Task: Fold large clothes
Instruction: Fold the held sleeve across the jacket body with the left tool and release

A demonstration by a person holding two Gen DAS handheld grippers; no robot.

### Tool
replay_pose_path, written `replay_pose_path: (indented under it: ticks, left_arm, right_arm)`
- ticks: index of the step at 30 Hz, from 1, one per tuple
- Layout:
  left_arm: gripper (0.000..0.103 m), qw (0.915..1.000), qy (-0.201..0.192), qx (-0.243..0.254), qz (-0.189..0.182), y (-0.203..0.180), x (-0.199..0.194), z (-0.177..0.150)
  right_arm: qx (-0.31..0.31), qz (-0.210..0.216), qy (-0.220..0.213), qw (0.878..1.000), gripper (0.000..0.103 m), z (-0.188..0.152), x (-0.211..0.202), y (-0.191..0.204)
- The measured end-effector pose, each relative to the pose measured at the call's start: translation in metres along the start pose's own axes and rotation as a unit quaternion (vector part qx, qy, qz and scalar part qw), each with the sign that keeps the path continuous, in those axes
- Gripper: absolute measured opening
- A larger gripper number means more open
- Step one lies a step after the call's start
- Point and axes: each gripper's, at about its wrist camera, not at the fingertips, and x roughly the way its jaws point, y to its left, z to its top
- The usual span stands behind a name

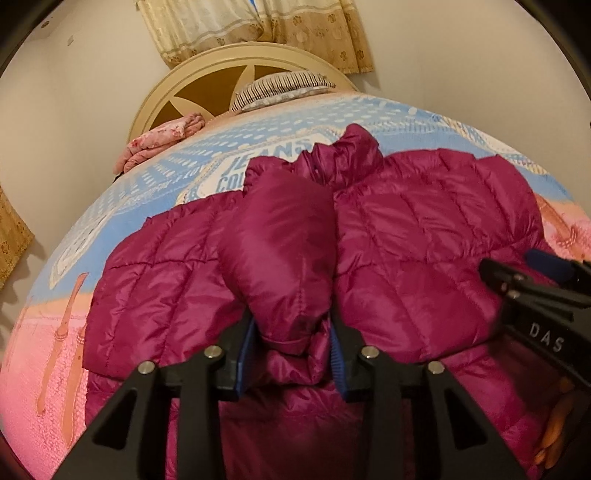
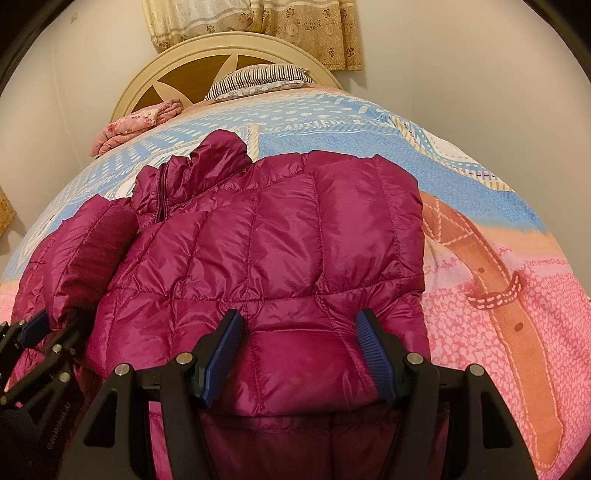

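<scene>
A magenta quilted puffer jacket lies spread on the bed, collar toward the headboard. One sleeve is laid over the jacket's middle. Its cuff fills the gap between the blue pads of my left gripper, which is shut on it. In the right wrist view the jacket's folded right side bulges between the pads of my right gripper, which grips that puffy layer. The right gripper also shows at the right edge of the left wrist view. The left gripper shows at the lower left of the right wrist view.
The bedspread is blue and pink with a printed belt pattern. A striped pillow and a folded pink floral cloth lie by the cream headboard. Walls and curtains close in behind the bed.
</scene>
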Motion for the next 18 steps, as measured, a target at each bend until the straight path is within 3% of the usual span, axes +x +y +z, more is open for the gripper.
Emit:
replay_pose_path:
  ticks: [4,6,8,11,14,18]
  left_arm:
    - [0.044,0.9999,0.009,0.008,-0.001,-0.004,0.004,0.001]
    - [0.055,0.9997,0.015,0.021,0.001,-0.009,0.005,0.001]
    - [0.079,0.9992,0.020,0.034,0.000,-0.012,0.002,0.000]
    - [0.098,0.9982,0.035,0.031,-0.038,-0.004,-0.007,-0.003]
    - [0.102,0.9970,0.044,0.019,-0.061,0.004,-0.018,-0.006]
    - [0.102,0.9989,0.026,0.012,-0.037,0.019,-0.039,-0.013]
  right_arm:
    - [0.000,0.000,0.000,1.000,0.066,0.000,0.000,0.000]
    - [0.000,0.000,0.000,1.000,0.066,0.000,0.000,0.000]
    - [0.000,0.000,0.000,1.000,0.066,0.000,0.000,0.000]
    - [0.000,0.000,0.000,1.000,0.066,0.000,0.000,0.000]
    - [-0.001,-0.001,0.001,1.000,0.066,0.000,0.000,0.000]
    - [-0.002,-0.001,0.001,1.000,0.066,0.000,0.000,0.001]
